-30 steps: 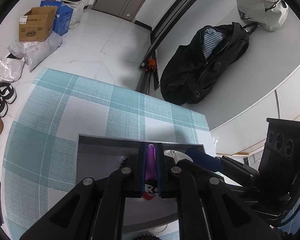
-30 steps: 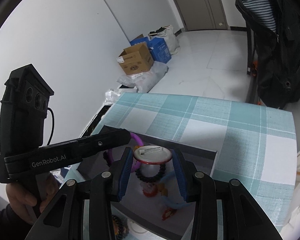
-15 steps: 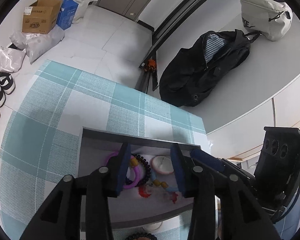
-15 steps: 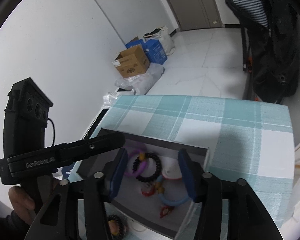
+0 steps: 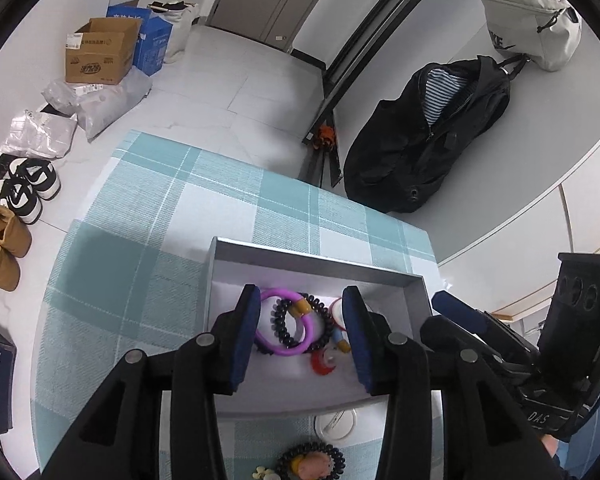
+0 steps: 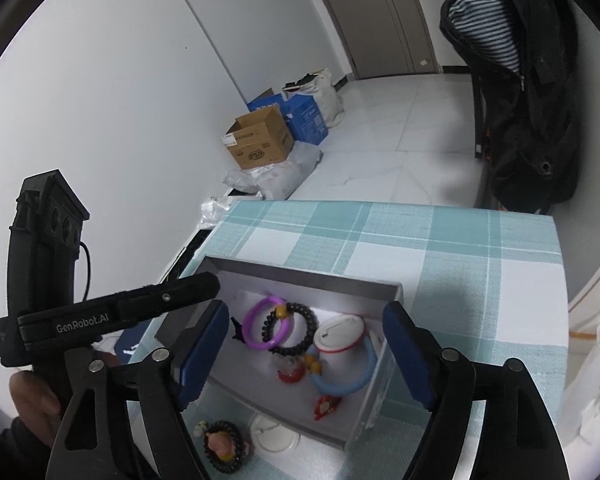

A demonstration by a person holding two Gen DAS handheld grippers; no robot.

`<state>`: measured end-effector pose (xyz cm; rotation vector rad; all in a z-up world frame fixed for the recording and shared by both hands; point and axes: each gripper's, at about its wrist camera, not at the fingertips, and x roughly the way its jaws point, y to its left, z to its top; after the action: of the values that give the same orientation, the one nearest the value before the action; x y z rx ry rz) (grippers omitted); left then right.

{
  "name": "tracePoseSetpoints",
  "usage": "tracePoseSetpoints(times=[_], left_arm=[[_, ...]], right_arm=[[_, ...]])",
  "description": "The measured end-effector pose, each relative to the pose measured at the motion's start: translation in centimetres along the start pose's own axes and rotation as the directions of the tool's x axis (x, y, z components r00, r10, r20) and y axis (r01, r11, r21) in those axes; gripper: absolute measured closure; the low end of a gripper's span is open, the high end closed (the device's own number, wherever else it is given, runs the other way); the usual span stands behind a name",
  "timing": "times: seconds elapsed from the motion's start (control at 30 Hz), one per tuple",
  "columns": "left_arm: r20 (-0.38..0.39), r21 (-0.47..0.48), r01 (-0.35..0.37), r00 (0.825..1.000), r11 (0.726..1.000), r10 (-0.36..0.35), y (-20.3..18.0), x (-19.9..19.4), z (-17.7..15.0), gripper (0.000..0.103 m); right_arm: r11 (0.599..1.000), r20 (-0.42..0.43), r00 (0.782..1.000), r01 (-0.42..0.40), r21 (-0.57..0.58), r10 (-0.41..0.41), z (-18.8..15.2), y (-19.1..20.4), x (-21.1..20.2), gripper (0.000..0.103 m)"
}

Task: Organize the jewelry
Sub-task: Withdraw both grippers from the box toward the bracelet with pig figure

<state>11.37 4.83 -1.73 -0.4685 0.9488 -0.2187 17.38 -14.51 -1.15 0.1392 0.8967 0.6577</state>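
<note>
A: Claws? Status pls.
B: Left gripper (image 5: pixel 300 334) parted, empty. Right gripper (image 6: pixel 306 354) jaws opening wide, nothing btwn pads.
A: Jewelry?
B: Purple bangle (image 5: pixel 286 326) + black bead bracelet (image 6: pixel 290 328) lie in grey box (image 6: pixel 300 278), just beneath both.

A bench (image 5: pixel 148 264) covered in a teal-and-white checked cloth (image 6: pixel 452 248) stands on a floor of pale glossy tiles (image 5: pixel 236 92), lit evenly by soft daylight. Against the plain white wall (image 6: pixel 120 100) sit an open cardboard box (image 5: pixel 98 52), a blue box (image 5: pixel 152 36), a cloth bag (image 6: pixel 324 94) and some plastic parcels (image 5: pixel 100 100), with several pairs of shoes (image 5: pixel 24 188) lined up nearer the bench. A grey-brown door (image 6: pixel 384 16) closes off the far end, while a black jacket (image 5: pixel 424 136) over a striped shirt and a pale sports bag (image 5: pixel 528 20) hang on the opposite wall.
</note>
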Motion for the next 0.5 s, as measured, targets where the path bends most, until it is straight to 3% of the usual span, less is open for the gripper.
tracePoseSetpoints(times=[0.17, 0.3, 0.33, 0.4, 0.5], left_arm=[[0.029, 0.006, -0.071, 0.997, 0.997, 0.071, 0.5, -1.3, -1.5, 0.065], [0.048, 0.010, -0.057, 0.997, 0.998, 0.056, 0.7, -3.1, -2.9, 0.065], [0.058, 0.017, -0.059, 0.997, 0.998, 0.058, 0.5, -3.4, -3.1, 0.063], [0.082, 0.030, -0.057, 0.995, 0.998, 0.054, 0.2, -4.2, -3.6, 0.042], [0.103, 0.032, -0.040, 0.994, 0.999, 0.036, 0.1, -5.0, -4.1, 0.040]], right_arm=[[1.000, 0.036, 0.999, 0.008, 0.024, -0.009, -1.1, -0.1, -1.6, 0.019], [1.000, 0.075, 0.997, 0.002, 0.006, -0.002, -1.8, 0.9, -3.2, 0.015], [1.000, 0.081, 0.997, 0.003, -0.003, -0.003, -2.0, 1.2, -3.6, 0.014], [1.000, 0.095, 0.996, 0.004, -0.025, -0.002, -2.5, 1.9, -4.2, 0.012], [0.998, 0.102, 0.995, 0.003, -0.059, 0.003, -3.4, 3.1, -4.7, 0.010]])
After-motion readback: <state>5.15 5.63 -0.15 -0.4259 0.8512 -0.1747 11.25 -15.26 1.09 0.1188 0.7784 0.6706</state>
